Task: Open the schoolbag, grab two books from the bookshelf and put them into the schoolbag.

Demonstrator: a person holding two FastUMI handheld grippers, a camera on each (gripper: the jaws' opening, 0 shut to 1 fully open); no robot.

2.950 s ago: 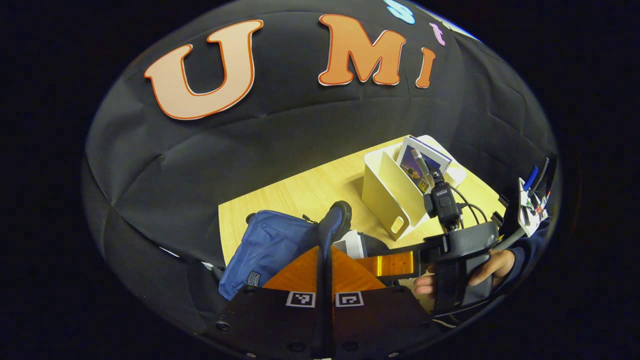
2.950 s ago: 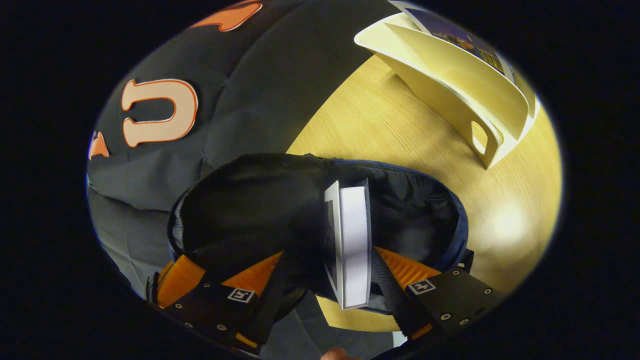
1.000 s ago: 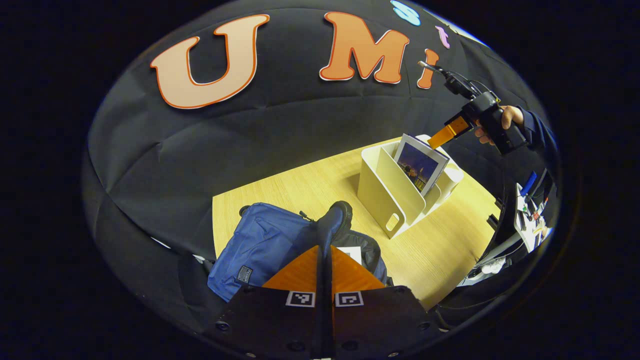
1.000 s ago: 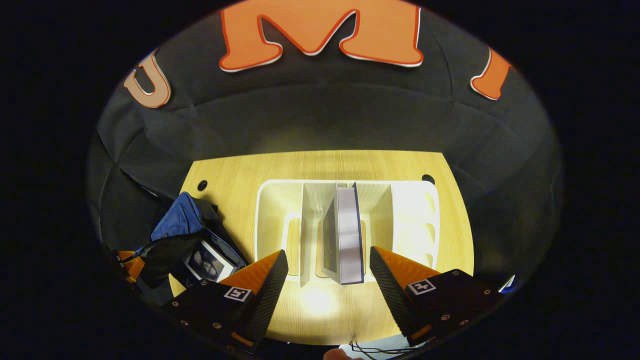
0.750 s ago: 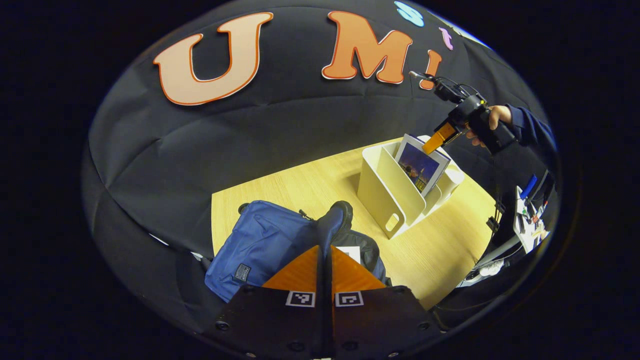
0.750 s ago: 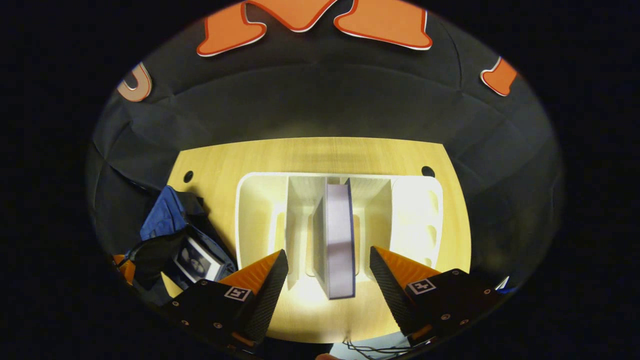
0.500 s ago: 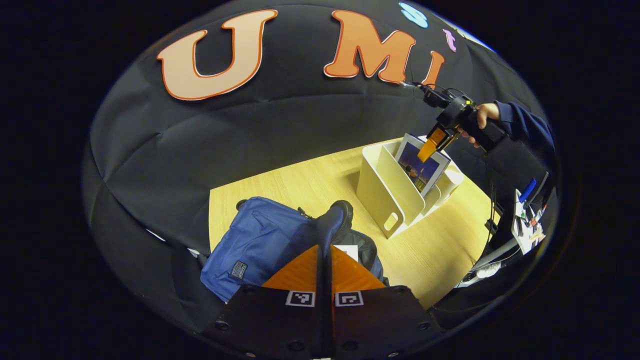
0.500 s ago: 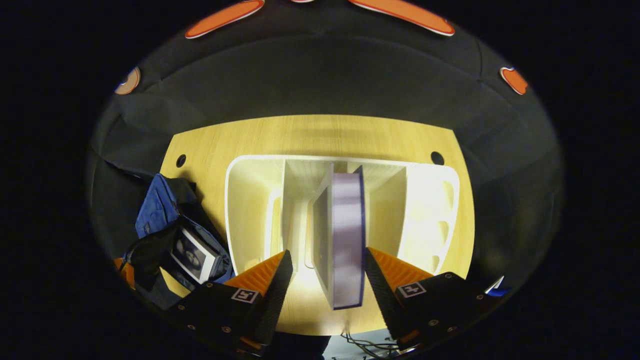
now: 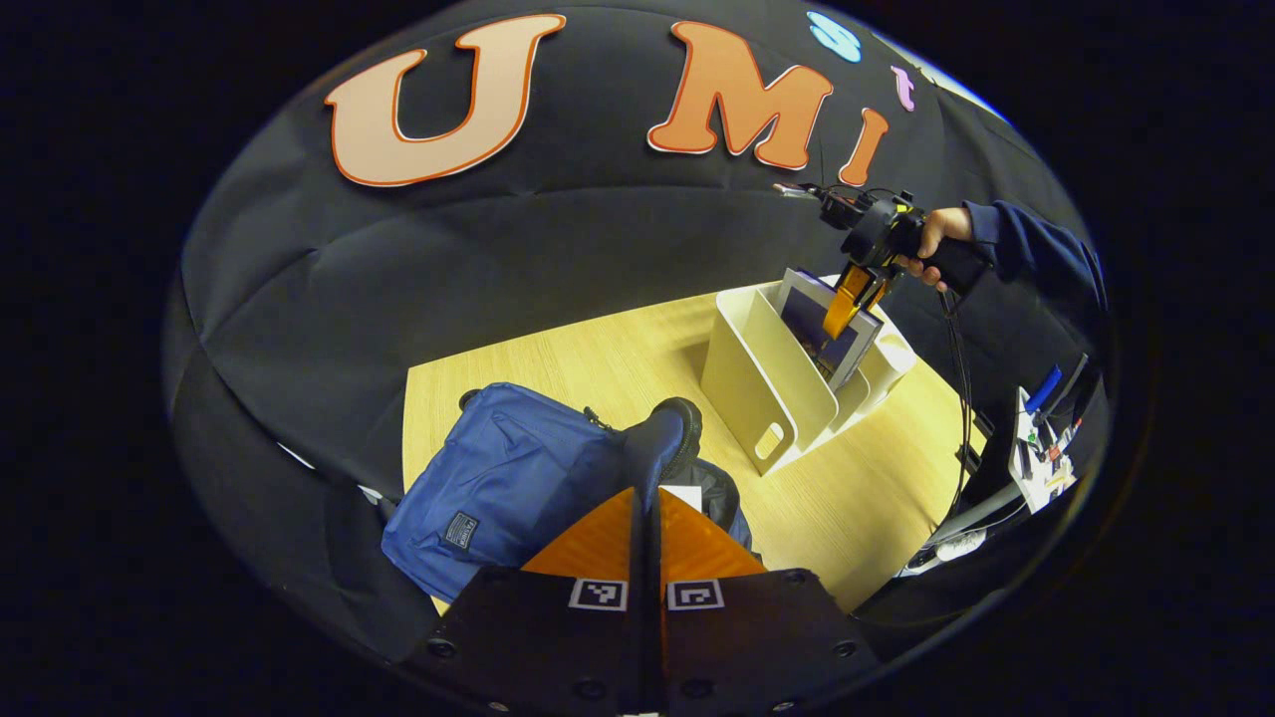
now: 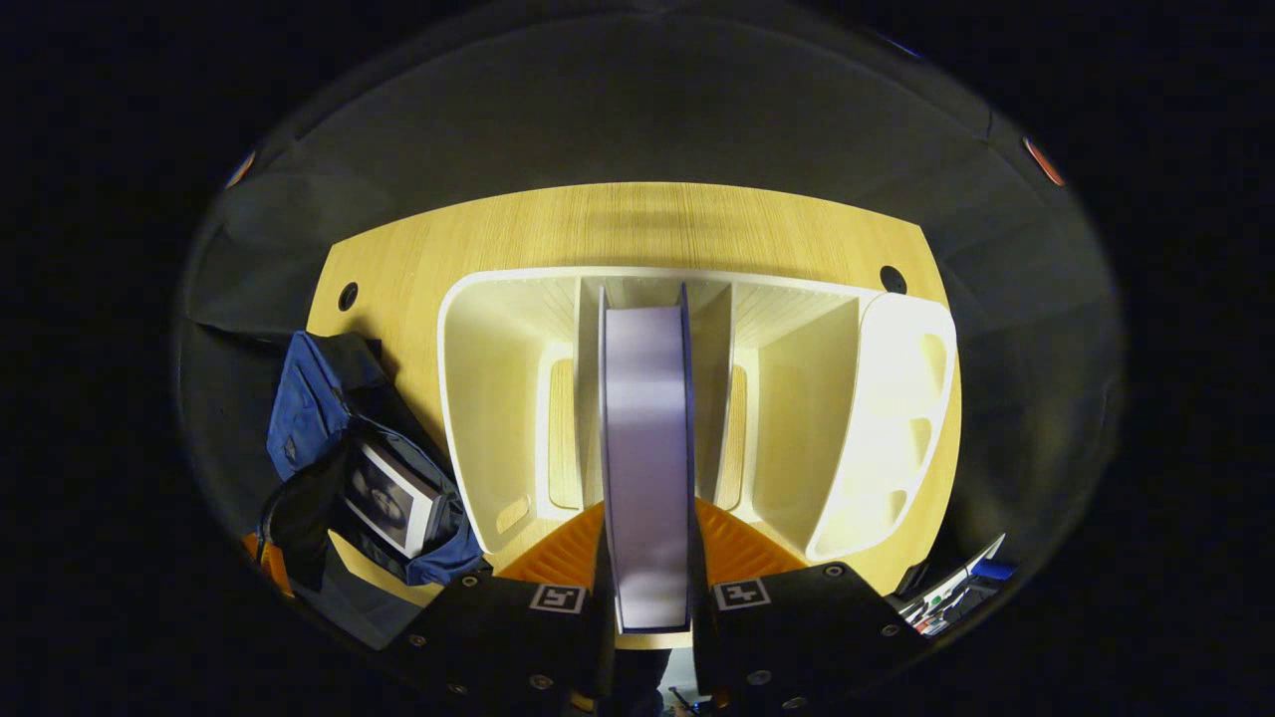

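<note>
The blue schoolbag lies on the wooden table, and my left gripper is shut on its black opening flap, holding it up. One book sits inside the open schoolbag. The cream bookshelf stands in the middle of the table. A second book stands upright in its centre slot, page edge toward me. My right gripper is shut on this book, a finger pressing each cover. In the left gripper view the right gripper, held by a hand, reaches down onto the book in the bookshelf.
Two cable holes mark the table's far corners. A small stand with pens and cables sits beyond the table's right edge. The shelf's left and right slots hold nothing.
My right gripper left the first book in the bag, swung over to the shelf, came down around the second book and shut on it. My left gripper kept hold of the bag flap.
</note>
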